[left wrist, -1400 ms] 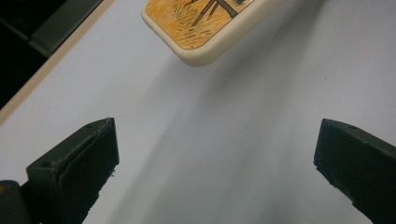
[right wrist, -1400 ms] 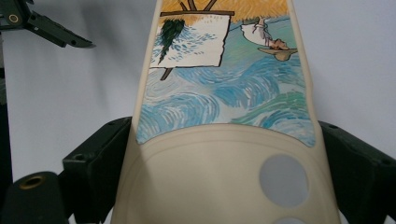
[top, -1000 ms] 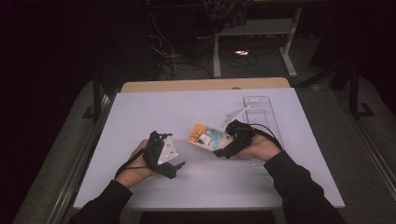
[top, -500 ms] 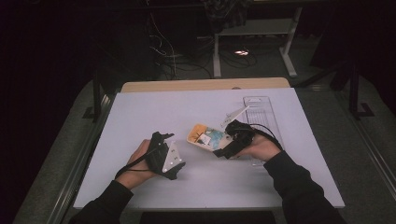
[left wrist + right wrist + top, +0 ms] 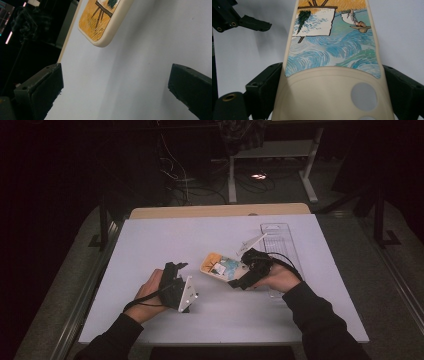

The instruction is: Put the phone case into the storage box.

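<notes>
a cream-rimmed phone case printed with a painted easel scene (image 5: 332, 50) sits clamped at its camera end between the right tongs (image 5: 243, 279), raised at an angle above the white bench (image 5: 150, 240). the left tongs (image 5: 176, 270) wait nearby, spread apart and empty. the narrow grip could let the smooth case pivot or slip.

1. We see a white table top (image 5: 150, 240) across the middle of the high view, with a tan wooden edge (image 5: 220, 211) along its far side.
2. We find a clear plastic tray (image 5: 280, 237) at the right of the frame, on the table.
3. We note a white-legged desk frame (image 5: 272, 165) at upper centre, on the dark floor.
4. We see tangled cables (image 5: 180, 170) left of it.
</notes>
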Available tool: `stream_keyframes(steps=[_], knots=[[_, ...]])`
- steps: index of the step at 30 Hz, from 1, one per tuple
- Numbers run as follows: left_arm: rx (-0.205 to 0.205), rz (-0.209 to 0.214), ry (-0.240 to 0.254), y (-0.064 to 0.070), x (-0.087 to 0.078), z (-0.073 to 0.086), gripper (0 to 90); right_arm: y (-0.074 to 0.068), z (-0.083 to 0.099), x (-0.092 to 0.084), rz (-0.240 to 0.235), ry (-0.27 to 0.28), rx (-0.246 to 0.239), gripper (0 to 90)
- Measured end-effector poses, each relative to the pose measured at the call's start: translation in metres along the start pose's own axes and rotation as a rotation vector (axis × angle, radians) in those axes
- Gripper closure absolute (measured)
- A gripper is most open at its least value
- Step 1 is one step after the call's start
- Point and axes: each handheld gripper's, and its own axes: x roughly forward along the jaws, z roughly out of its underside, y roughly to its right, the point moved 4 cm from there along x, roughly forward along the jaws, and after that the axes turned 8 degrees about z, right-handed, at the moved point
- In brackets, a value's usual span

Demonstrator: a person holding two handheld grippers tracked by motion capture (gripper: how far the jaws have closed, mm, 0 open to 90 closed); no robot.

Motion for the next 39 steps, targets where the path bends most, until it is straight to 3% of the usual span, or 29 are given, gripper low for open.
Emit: stream_keyframes(steps=[11, 22, 39], knots=[[0.099, -0.064, -0.017, 0.003, 0.002, -0.002, 0.0, 0.001, 0.000, 0.001, 0.005, -0.002, 0.000, 10.0], [0.220, -0.176, -0.048, 0.005, 0.005, -0.005, 0.0, 0.001, 0.000, 0.002, 0.004, -0.004, 0.007, 10.0], [0.282, -0.265, -0.065, 0.006, 0.012, -0.012, 0.0, 0.000, -0.004, 0.004, -0.001, 0.003, 0.012, 10.0]])
